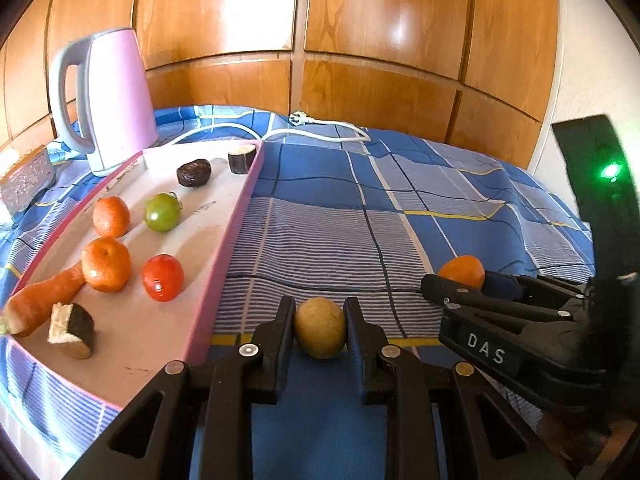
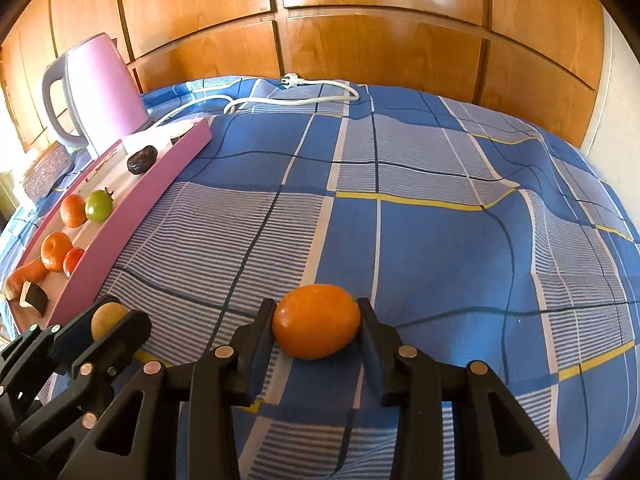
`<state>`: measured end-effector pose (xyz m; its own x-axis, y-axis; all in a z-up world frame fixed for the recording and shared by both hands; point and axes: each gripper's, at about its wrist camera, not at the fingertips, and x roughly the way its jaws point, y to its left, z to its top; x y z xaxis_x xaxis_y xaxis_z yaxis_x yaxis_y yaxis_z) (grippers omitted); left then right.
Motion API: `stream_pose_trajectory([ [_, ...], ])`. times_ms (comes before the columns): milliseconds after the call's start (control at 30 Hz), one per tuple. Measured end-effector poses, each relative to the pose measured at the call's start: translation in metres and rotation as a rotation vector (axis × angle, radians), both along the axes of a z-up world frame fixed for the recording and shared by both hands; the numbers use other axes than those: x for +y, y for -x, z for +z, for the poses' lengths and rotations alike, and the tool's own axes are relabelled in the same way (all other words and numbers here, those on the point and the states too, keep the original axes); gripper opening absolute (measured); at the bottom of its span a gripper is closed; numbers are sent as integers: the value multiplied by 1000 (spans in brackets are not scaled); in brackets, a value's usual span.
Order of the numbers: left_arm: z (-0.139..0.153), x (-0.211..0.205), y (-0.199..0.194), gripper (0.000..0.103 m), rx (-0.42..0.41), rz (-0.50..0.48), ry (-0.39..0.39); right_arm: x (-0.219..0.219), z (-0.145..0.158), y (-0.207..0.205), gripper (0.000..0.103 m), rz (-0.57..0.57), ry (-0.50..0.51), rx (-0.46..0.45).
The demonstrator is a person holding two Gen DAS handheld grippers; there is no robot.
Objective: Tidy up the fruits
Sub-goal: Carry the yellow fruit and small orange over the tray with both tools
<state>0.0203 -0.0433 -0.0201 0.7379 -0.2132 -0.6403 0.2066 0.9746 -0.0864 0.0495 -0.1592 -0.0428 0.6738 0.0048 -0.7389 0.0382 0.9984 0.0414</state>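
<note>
Black plastic left gripper [image 1: 320, 330] pinching a dull tan round fruit [image 1: 320, 328]; right gripper [image 2: 318, 330] pinching a glossy orange [image 2: 316, 321].

Both held just over a striped, checked blue cloth [image 2: 440, 240], slightly rumpled, right of a long pink-walled tray [image 1: 236, 232] with a pale floor. On that floor, smooth and round: two mandarins [image 1: 107, 265], red tomato [image 1: 163, 278], green tomato [image 1: 162, 213]; also a tapering carrot [image 1: 40, 304], two dark-skinned cut chunks with pale faces [image 1: 72, 330], a wrinkled dark lump [image 1: 194, 173]. Behind the tray, pink plastic kettle [image 1: 116, 96] with grey handle; white cord [image 1: 320, 130] with plug along varnished wood panels [image 1: 360, 40]. White "DAS" lettering on the right gripper's body, seen from the left wrist.
</note>
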Motion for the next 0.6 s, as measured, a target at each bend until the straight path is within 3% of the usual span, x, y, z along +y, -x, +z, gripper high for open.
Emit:
stream_pose_trajectory([
  [200,13,17,14,24,-24,33,50,2,0,1,40,0,14,-3],
  [600,19,27,18,24,-45,72,61,8,2,6,39,60,-35,-15],
])
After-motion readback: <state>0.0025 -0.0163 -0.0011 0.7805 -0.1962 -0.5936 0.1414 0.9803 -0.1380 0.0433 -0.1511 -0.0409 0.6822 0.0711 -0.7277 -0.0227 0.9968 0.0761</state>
